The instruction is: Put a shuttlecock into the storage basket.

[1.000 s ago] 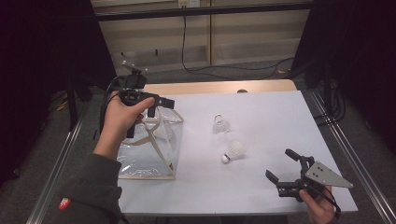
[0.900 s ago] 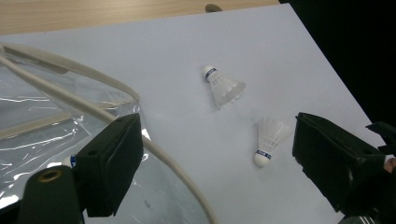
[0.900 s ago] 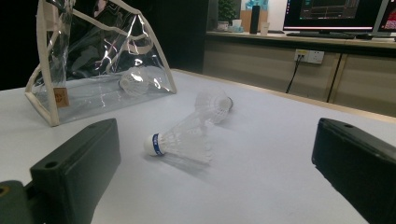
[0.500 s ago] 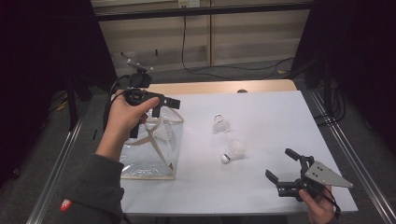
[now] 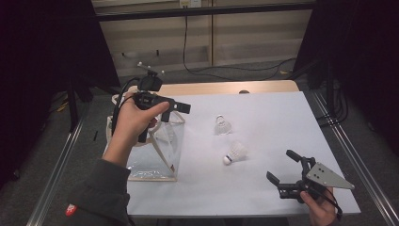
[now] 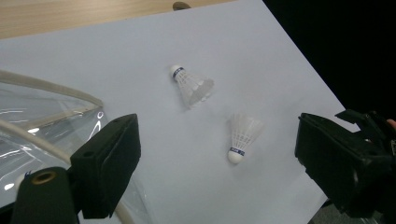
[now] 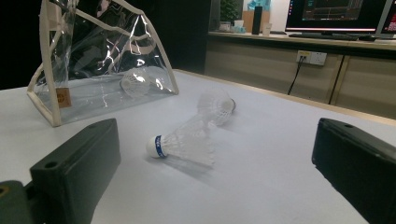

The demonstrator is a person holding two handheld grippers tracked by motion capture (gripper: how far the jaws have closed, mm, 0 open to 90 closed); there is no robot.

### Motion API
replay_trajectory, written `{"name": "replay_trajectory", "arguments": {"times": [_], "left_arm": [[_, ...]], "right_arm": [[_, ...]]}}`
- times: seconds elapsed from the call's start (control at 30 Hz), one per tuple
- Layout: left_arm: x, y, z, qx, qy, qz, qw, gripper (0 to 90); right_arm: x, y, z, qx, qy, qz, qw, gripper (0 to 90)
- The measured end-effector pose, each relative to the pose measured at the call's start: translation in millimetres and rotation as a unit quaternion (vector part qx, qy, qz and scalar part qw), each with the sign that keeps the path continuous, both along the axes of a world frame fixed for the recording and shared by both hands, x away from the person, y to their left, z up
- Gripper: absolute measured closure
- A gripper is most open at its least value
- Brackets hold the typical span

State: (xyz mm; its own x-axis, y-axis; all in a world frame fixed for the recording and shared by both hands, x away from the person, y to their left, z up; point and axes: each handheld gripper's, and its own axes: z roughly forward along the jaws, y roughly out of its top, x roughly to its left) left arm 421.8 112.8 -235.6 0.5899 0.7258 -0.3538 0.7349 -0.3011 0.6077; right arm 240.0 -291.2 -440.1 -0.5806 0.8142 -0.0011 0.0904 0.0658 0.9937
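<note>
The left claw [image 5: 181,107] is hanging open and empty over the clear bag [image 5: 160,155], lining up on two shuttlecocks [image 5: 235,153] lying on the surface [image 5: 263,117]; the right claw [image 5: 284,169] is waiting open nearby.

The tabletop [image 5: 263,188] is white, with a light wood strip at its 12 o'clock edge. Two white shuttlecocks [image 6: 194,86] [image 6: 243,135] each have a blue band near the tip. The bag [image 7: 100,65] is see-through with cream edges and a small brown tag. Both grippers [image 5: 181,107] [image 5: 284,167] are black. The sleeve [image 5: 101,193] is grey with a red spot.
</note>
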Motion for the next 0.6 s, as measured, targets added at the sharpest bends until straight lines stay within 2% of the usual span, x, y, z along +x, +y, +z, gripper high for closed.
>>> {"name": "replay_trajectory", "arguments": {"times": [0.33,0.6], "left_arm": [[-6.4,-12.6,-5.4,-0.002,-0.003,-0.022,0.9997,14.5],[-7.5,-18.2,-10.9,-0.002,0.0,-0.028,0.9996,14.4]], "right_arm": [[1.3,1.0,0.1,0.002,0.001,0.0,1.0,0.8],[1.3,-0.4,0.3,0.0,0.003,-0.001,1.0,0.6]]}}
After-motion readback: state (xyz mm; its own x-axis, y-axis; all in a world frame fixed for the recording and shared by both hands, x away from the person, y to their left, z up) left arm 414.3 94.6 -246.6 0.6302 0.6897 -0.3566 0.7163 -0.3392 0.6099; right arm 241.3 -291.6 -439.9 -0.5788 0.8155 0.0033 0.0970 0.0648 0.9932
